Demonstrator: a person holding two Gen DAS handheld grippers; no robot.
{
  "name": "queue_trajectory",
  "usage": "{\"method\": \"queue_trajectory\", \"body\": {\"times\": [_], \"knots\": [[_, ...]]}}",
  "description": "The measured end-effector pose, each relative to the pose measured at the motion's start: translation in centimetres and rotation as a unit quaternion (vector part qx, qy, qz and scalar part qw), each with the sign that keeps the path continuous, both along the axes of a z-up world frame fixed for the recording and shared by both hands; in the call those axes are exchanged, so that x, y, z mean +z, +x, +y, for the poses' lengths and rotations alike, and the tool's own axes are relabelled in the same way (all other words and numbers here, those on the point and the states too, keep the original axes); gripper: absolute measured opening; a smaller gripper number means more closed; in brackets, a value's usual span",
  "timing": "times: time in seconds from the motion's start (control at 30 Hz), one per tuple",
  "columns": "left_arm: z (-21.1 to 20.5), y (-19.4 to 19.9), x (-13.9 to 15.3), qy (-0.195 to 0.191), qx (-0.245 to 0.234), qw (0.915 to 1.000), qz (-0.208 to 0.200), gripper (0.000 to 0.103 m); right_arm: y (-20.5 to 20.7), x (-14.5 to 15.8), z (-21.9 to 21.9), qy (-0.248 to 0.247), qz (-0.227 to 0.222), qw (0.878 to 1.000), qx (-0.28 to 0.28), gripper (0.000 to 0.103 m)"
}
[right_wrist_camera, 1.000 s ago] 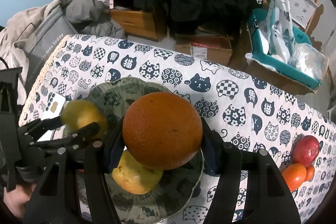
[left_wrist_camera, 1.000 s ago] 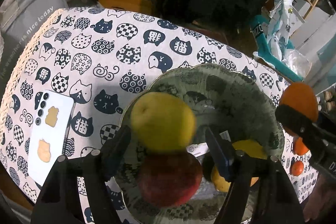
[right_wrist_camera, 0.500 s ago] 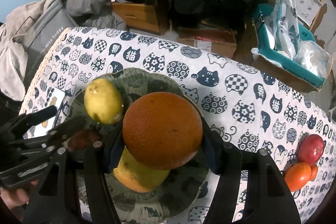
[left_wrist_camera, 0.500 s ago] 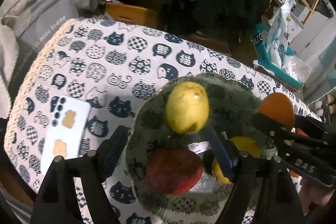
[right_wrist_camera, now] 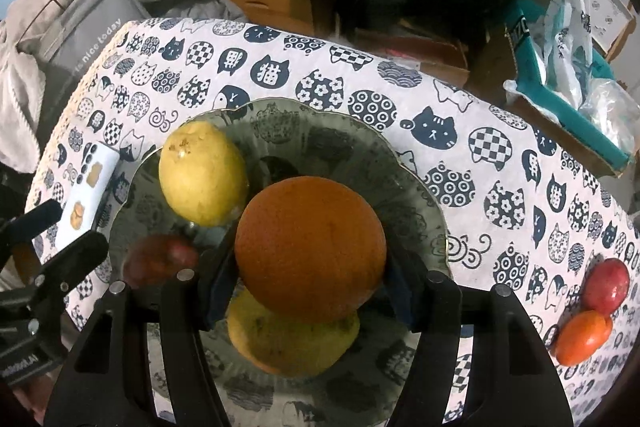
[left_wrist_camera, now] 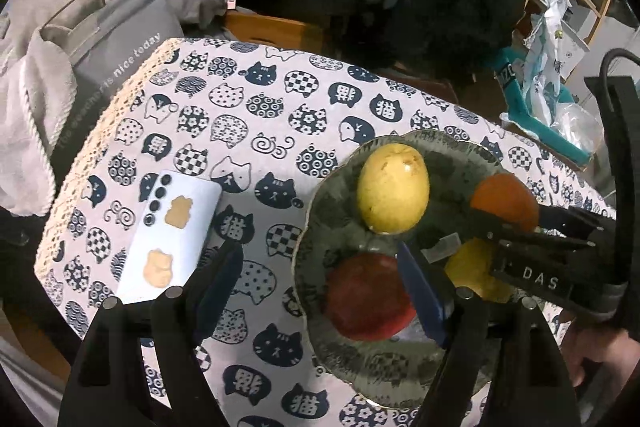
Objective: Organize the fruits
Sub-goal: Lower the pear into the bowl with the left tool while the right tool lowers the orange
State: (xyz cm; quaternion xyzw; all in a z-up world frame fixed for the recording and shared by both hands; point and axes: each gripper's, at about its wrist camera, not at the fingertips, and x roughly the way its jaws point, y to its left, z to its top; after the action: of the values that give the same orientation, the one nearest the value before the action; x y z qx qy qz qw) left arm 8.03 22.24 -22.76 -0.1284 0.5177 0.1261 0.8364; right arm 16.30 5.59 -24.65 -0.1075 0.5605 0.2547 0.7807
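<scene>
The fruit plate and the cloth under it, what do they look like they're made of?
The plate looks like tinted, see-through glass: the cloth's cat print shows through it, and its scalloped rim carries a thin gold line. The tablecloth looks like matte woven fabric, likely cotton, printed with navy cat faces, with a lacy textured border along its left edge.

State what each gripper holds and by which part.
Right gripper: the orange, clamped across its widest sides. Left gripper: nothing, jaws open.
</scene>
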Motion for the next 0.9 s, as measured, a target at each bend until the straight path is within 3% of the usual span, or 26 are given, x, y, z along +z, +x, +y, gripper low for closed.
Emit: {"method": "queue_trajectory", "body": {"times": [0.23, 0.37, 0.53, 0.9], "knots": [[0.2, -0.4, 0.4, 0.012, 0.005, 0.9999, 0.001, 0.082, -0.1, 0.2, 0.1, -0.006, -0.010, 1.000, -0.003, 0.066], [0.0, -0.6, 0.8, 0.017, 0.005, 0.9998, -0.004, 0.088, -0.1, 1.1, -0.2, 0.005, -0.021, 1.000, -0.006, 0.075], [-0.6, -0.8, 1.8, 0.023, 0.001, 0.9997, -0.013, 0.088, -0.3, 2.5, -0.7, 0.013, -0.035, 0.999, -0.013, 0.075], [-2.6, -1.7, 5.8, 0.030, -0.017, 0.9978, -0.056, 0.091, -1.9, 9.4, -3.8, 0.027, -0.123, 0.991, -0.033, 0.075]]}}
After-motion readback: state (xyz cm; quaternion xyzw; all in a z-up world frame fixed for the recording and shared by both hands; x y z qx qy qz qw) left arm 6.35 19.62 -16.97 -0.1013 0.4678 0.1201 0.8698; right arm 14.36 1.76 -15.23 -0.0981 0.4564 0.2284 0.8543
